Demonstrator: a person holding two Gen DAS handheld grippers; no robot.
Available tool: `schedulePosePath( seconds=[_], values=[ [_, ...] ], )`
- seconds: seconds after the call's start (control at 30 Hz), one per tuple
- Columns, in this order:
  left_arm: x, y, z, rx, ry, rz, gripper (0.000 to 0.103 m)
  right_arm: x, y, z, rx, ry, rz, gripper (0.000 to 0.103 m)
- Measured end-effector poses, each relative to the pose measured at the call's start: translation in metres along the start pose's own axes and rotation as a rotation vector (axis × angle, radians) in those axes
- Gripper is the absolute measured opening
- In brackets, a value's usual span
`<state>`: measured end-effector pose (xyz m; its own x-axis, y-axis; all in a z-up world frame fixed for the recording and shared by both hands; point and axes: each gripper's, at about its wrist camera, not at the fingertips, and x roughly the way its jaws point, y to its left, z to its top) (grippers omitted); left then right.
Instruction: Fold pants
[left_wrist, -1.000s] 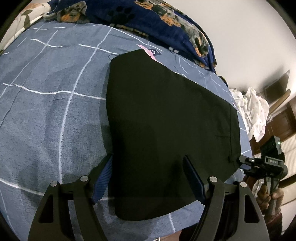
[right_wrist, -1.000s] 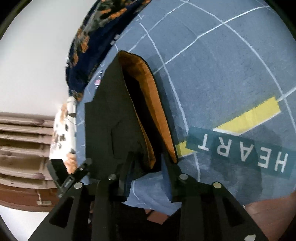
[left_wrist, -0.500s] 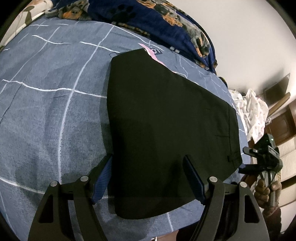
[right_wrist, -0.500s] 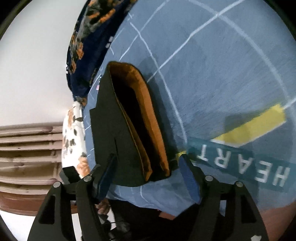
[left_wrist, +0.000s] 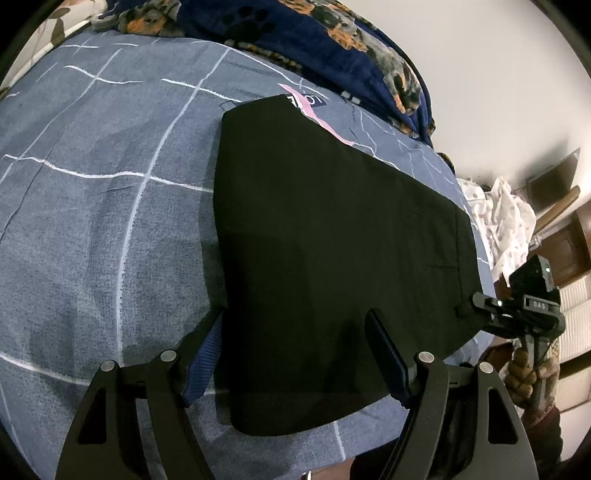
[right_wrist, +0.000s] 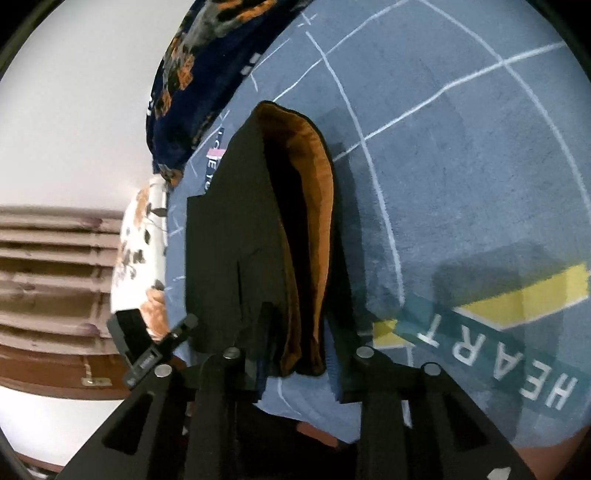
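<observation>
Black pants (left_wrist: 332, 240) lie folded flat on the blue checked bedsheet (left_wrist: 92, 221). My left gripper (left_wrist: 295, 354) stands open over their near edge, one finger at the cloth's left border, the other resting on the black cloth. In the right wrist view the waistband end of the pants (right_wrist: 221, 258) gapes and shows its orange lining (right_wrist: 314, 221). My right gripper (right_wrist: 295, 369) is closing, and the lined waistband corner fills the gap between its pads. The left wrist view shows the right gripper (left_wrist: 478, 301), held in a hand, at the waistband's far right corner.
A dark blue dog-print blanket (left_wrist: 314, 33) is bunched along the far side of the bed. A white crumpled cloth (left_wrist: 506, 218) lies past the bed's right edge. A floral pillow (right_wrist: 140, 251) and a printed "HEART" strip (right_wrist: 498, 350) flank the pants.
The right gripper's jaws spread wide half a second ago and have come together again on the waistband corner, a little closer in. The left gripper and the pants body have not moved.
</observation>
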<state>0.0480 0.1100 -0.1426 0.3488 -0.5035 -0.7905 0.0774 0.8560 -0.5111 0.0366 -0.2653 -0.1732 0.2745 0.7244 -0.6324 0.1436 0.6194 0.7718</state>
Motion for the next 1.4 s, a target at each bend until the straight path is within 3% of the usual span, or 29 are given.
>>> schedulePosePath(
  seconds=[0.13,0.17,0.23,0.4,0.47,0.57,0.6,0.63,0.73,0.93,1.0,1.17,1.23,1.33,1.4],
  values=[
    [-0.001,0.0,0.001,0.007,-0.002,0.008,0.076,0.012,0.003,0.007,0.0,0.011,0.027,0.027],
    [-0.003,-0.001,0.001,0.011,-0.006,0.012,0.076,0.014,0.01,0.007,-0.022,0.01,0.034,0.021],
    [-0.01,-0.001,0.004,0.024,-0.033,0.022,0.076,0.015,0.029,0.008,-0.07,-0.002,0.062,0.018],
    [-0.025,0.007,0.011,-0.005,-0.084,0.037,0.076,0.006,0.067,0.007,-0.172,-0.057,0.314,0.017],
    [-0.023,0.013,0.011,-0.029,-0.075,0.035,0.076,0.014,0.045,0.012,-0.127,-0.057,0.285,0.017],
    [-0.014,0.019,0.007,-0.047,-0.044,0.037,0.076,0.038,-0.019,0.015,0.045,-0.017,0.168,0.017],
    [-0.011,0.018,0.005,-0.035,-0.033,0.047,0.076,0.041,-0.031,0.012,0.082,-0.014,0.205,0.015],
    [-0.009,0.017,0.004,-0.023,-0.032,0.055,0.076,0.04,-0.035,0.009,0.094,-0.023,0.232,0.015],
    [-0.006,0.011,0.005,0.008,-0.032,0.073,0.076,0.039,-0.021,0.01,0.038,-0.029,0.182,0.016],
    [-0.004,0.011,0.007,0.019,-0.029,0.072,0.076,0.032,-0.015,0.013,0.035,-0.023,0.191,0.017],
    [-0.005,0.012,0.008,0.013,-0.031,0.063,0.076,0.029,-0.007,0.012,0.011,-0.025,0.158,0.017],
    [-0.006,0.014,0.006,0.026,-0.033,0.062,0.076,0.034,-0.023,0.012,0.044,-0.013,0.133,0.017],
    [-0.006,0.014,0.005,0.032,-0.034,0.061,0.076,0.032,-0.024,0.012,0.055,-0.014,0.155,0.023],
    [-0.007,0.014,0.004,0.032,-0.036,0.056,0.077,0.019,-0.017,0.013,0.03,-0.052,0.12,0.036],
    [-0.006,0.014,0.004,0.032,-0.037,0.054,0.078,0.01,-0.014,0.015,0.009,-0.078,0.098,0.055]
  ],
)
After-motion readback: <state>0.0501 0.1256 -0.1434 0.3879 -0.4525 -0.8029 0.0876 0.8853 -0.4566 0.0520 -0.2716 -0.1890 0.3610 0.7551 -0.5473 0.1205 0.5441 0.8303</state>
